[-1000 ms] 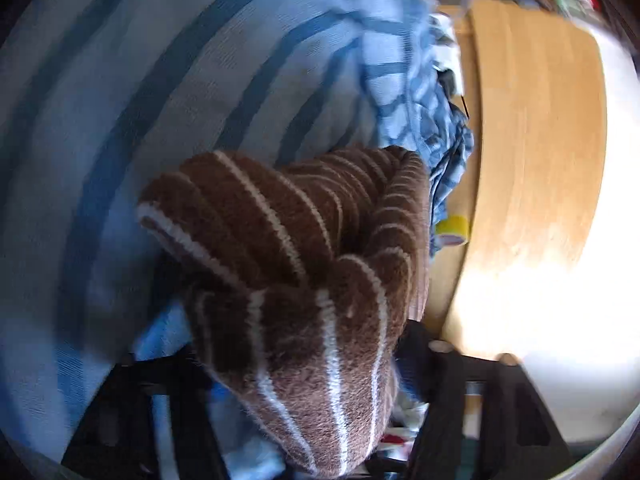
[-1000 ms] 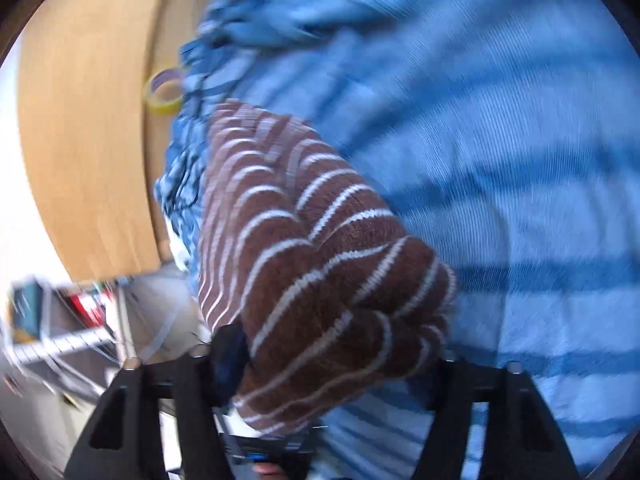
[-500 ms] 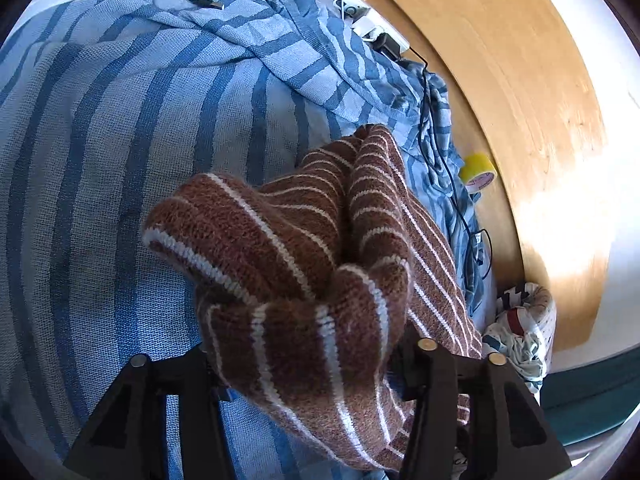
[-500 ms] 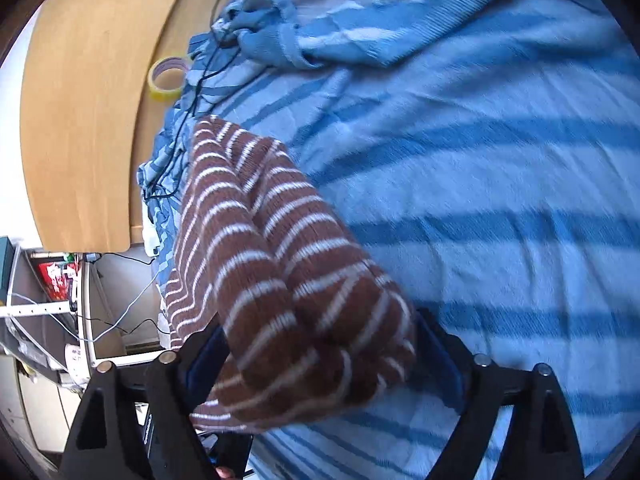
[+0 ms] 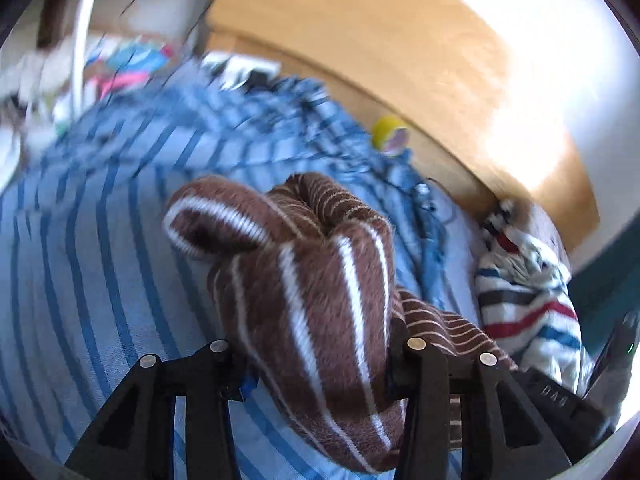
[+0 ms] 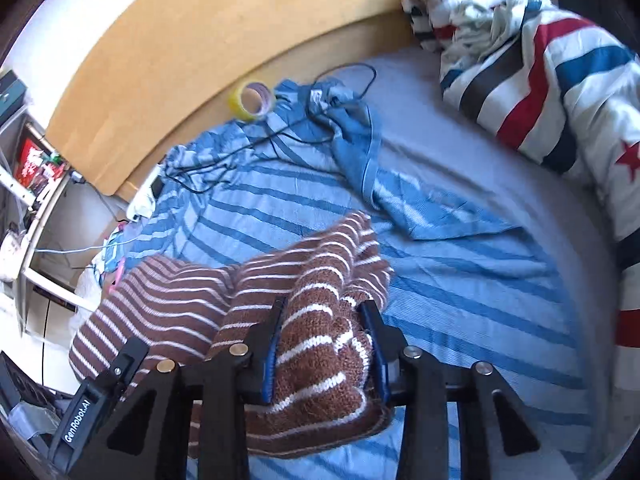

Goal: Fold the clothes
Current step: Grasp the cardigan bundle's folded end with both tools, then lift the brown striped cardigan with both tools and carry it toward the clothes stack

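Observation:
A brown sweater with thin white stripes (image 5: 320, 292) is bunched up and held above a bed. My left gripper (image 5: 316, 364) is shut on one thick fold of it, which hides both fingertips. My right gripper (image 6: 324, 344) is shut on another bunched part of the brown sweater (image 6: 316, 340); its blue-padded fingers (image 6: 374, 344) press the knit from both sides. The rest of the sweater hangs to the left in the right wrist view, draping over the other gripper's black body (image 6: 100, 396). Under it lies a light blue striped garment (image 6: 420, 280), spread on the bed.
A wooden headboard (image 6: 168, 60) runs behind the bed. A yellow tape roll (image 6: 252, 100) and a black cable (image 6: 280, 132) lie near it. A red, white and blue striped duvet (image 6: 560, 80) is piled at the right. Shelves and clutter (image 6: 32, 168) stand left of the bed.
Both grippers have lifted and tilted up with the sweater still held. The headboard, duvet and bedside now show; the left view is motion-blurred.

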